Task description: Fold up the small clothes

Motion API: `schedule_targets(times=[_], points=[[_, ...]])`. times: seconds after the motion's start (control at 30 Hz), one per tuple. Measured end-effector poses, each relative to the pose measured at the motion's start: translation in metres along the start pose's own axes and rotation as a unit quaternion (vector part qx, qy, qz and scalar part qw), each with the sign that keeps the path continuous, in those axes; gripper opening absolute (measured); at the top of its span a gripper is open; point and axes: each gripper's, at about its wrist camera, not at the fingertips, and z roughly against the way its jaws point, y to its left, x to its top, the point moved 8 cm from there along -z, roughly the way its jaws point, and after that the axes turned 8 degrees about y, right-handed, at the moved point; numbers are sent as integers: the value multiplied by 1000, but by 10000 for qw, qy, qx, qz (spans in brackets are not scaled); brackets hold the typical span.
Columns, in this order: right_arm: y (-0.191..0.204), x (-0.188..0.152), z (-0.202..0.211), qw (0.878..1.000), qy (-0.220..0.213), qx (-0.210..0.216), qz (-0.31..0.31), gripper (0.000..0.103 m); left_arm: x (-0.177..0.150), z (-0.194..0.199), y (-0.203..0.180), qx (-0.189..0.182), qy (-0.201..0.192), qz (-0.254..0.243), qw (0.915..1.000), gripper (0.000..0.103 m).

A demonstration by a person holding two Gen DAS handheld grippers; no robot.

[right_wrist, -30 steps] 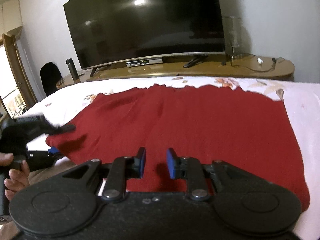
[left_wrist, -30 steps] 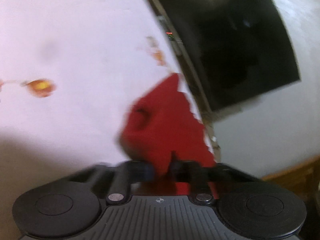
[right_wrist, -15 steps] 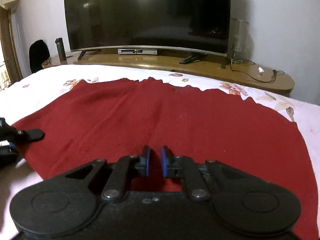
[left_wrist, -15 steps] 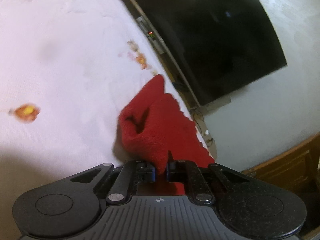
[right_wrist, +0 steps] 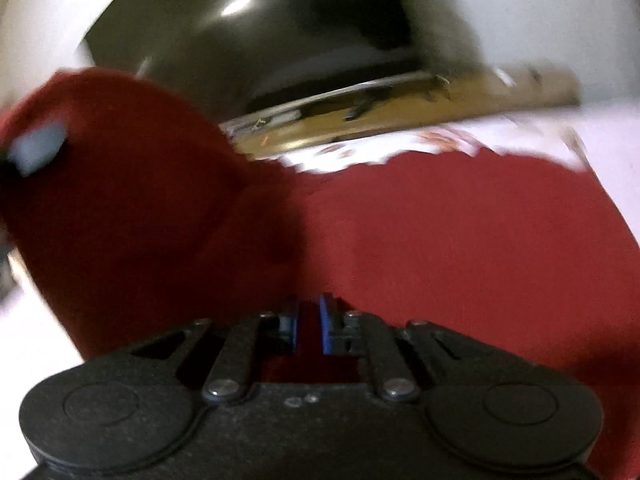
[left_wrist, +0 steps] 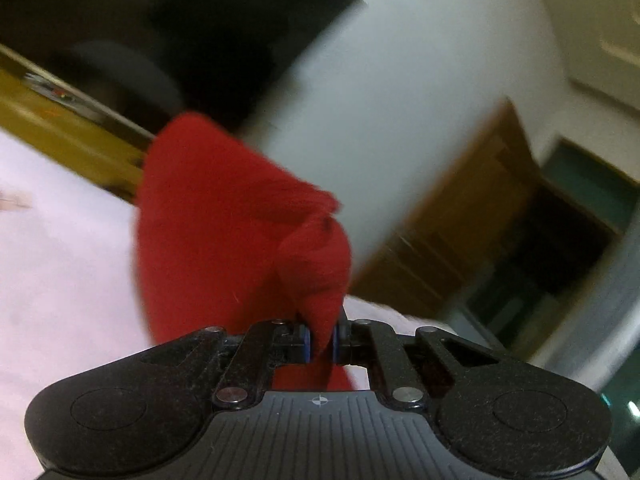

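Note:
A red knitted garment [right_wrist: 460,232] lies on a white bed sheet [right_wrist: 600,136]. My left gripper [left_wrist: 320,342] is shut on a corner of the red garment [left_wrist: 224,232] and holds it raised above the sheet. My right gripper [right_wrist: 308,324] is shut on the garment's near edge. In the right wrist view the left side of the garment [right_wrist: 112,184] is lifted and curls over toward the right. Both views are blurred by motion.
A large black television [right_wrist: 256,40] stands on a long wooden cabinet [right_wrist: 400,100] behind the bed. In the left wrist view the television [left_wrist: 160,32], a white wall [left_wrist: 400,112] and a wooden door frame [left_wrist: 472,216] show beyond the white sheet [left_wrist: 60,260].
My right gripper has closed on the garment's near edge. My left gripper has lifted its corner up off the bed and swung it over, so the left side now stands raised.

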Motion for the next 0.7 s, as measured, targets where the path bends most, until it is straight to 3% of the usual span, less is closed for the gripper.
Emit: schedule_targets(times=[0.17,0.27,0.3,0.33,0.37,0.4,0.47,0.53,0.63,0.7], points=[[-95,0,69,9857,-544,87,-1590,27,-40,-86,-35,-623,1007,-176,9928,9],[-146,-12,113,9699,-879,50,-2271,34,-90,-141,-35,-628,1925,-178,9791,9],[-159,-16,124,9644,-970,50,-2458,43,-107,-152,-34,-449,2236,-259,9733,9],[-170,-20,135,9590,-1062,34,-2628,47,-116,-154,-37,-290,2274,-412,9725,10],[-179,-25,147,9546,-1156,51,-2744,50,-114,-146,-45,-356,2162,-540,9742,29],[-184,-27,155,9525,-1215,100,-2791,53,-109,-138,-53,-535,2144,-559,9737,58],[-185,-31,170,9517,-1296,261,-2773,57,-87,-107,-63,-775,1775,-565,9794,74],[-179,-32,176,9543,-1267,485,-2663,59,-63,-86,-60,-798,1526,-709,9825,74],[-164,-39,170,9569,-954,897,-2591,61,-33,-66,-17,-11,1141,-555,9919,74],[-146,-44,157,9588,-635,1103,-2539,62,-27,-62,17,591,1118,-193,9918,73]])
